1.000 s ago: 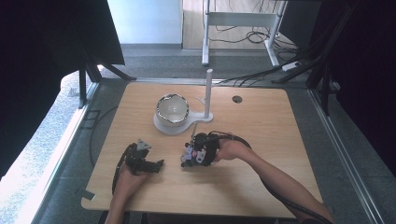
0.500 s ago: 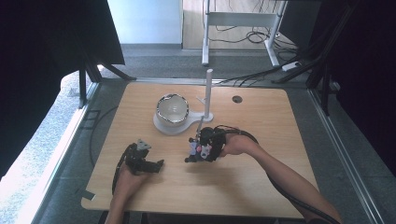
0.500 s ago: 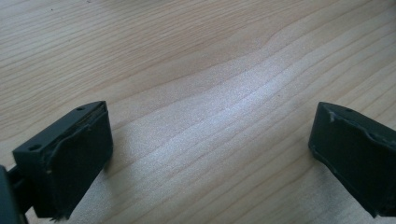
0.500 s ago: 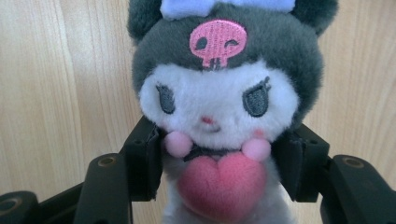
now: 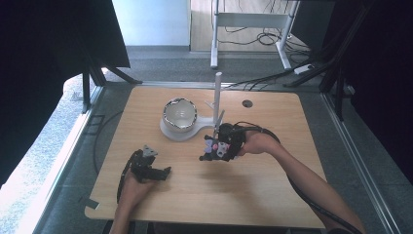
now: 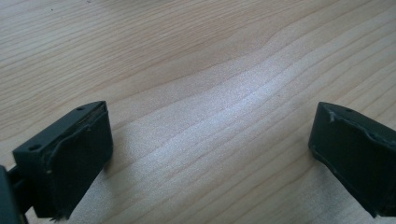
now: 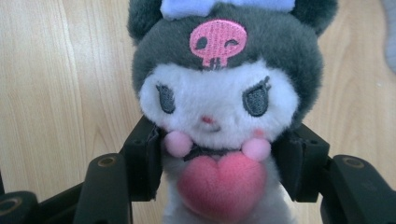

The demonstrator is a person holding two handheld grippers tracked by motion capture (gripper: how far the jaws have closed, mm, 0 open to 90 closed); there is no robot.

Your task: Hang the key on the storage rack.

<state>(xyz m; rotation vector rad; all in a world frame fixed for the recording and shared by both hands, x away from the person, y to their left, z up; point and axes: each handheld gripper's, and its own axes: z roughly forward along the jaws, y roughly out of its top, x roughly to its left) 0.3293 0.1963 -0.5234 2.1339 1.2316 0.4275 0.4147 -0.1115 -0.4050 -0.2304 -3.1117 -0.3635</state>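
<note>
A plush toy with a dark grey hood, a pink skull badge, a white face and a pink heart on its chest faces the right gripper view. My right gripper is shut on its body, one jaw pressed into each side. From above, the plush toy and the right gripper are at mid-table, just in front of a white stand. My left gripper rests near the front left of the table. In its own view the left gripper is open, with bare wood between the jaws.
A shiny bowl sits on the white stand's flat base, and a thin white pole rises beside it. A small dark hole marks the far part of the wooden table. Cables trail from both grippers.
My right gripper has carried the plush toy a little away from the person, closer to the stand's base. The left gripper has stayed put.
</note>
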